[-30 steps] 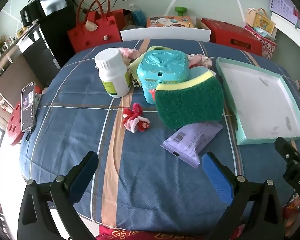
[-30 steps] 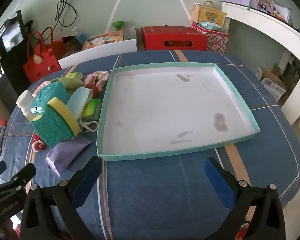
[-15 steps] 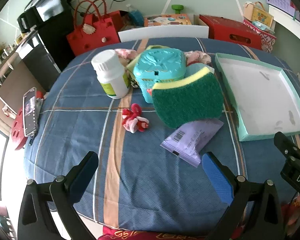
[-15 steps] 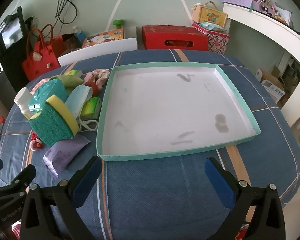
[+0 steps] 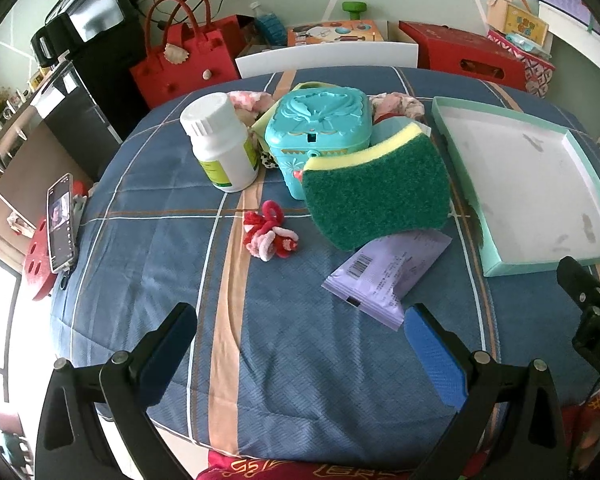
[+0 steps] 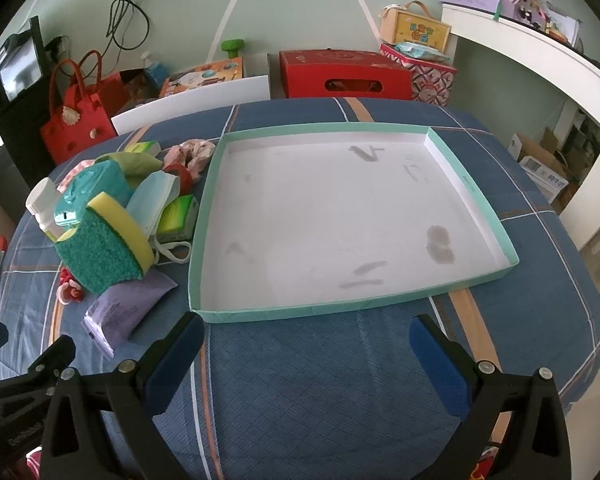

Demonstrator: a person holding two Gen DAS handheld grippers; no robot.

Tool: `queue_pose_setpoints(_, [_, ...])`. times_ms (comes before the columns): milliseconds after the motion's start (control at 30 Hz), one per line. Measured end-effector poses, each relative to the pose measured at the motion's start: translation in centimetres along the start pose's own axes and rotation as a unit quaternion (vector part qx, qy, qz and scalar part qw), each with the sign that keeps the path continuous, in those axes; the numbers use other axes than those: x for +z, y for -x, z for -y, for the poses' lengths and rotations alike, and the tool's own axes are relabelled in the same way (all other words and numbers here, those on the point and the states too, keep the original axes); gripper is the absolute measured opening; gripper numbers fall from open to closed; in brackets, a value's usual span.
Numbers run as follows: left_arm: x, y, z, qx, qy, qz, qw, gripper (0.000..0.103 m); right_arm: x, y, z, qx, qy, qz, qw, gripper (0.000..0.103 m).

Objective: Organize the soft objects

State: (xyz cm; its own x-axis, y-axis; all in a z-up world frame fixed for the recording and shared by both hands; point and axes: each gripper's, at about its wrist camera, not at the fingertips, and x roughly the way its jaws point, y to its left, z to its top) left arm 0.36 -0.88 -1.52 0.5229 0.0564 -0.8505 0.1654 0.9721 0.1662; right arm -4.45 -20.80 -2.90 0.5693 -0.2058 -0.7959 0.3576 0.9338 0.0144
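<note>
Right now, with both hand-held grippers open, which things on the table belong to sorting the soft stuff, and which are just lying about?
Belongs to the job:
sponge
hair ties
scrunchie
face mask
tray, nothing in it yet

Just lying about:
pill bottle
teal plastic box
phone

The purple packet could go either way.

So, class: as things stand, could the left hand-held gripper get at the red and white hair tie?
Probably yes. The left hand-held gripper is open, the hair tie lies alone on bare cloth ahead, and nothing stands between them.
</note>
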Motion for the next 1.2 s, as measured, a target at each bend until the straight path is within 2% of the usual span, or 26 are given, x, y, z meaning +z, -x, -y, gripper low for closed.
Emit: queue_pose_setpoints(1200, [-0.17, -0.15, -0.09, 0.014, -0.002, -0.003, 0.9999, 0.103, 0.03, 0.16, 0.07, 0.0, -0.001, 0.003, 1.0, 0.103])
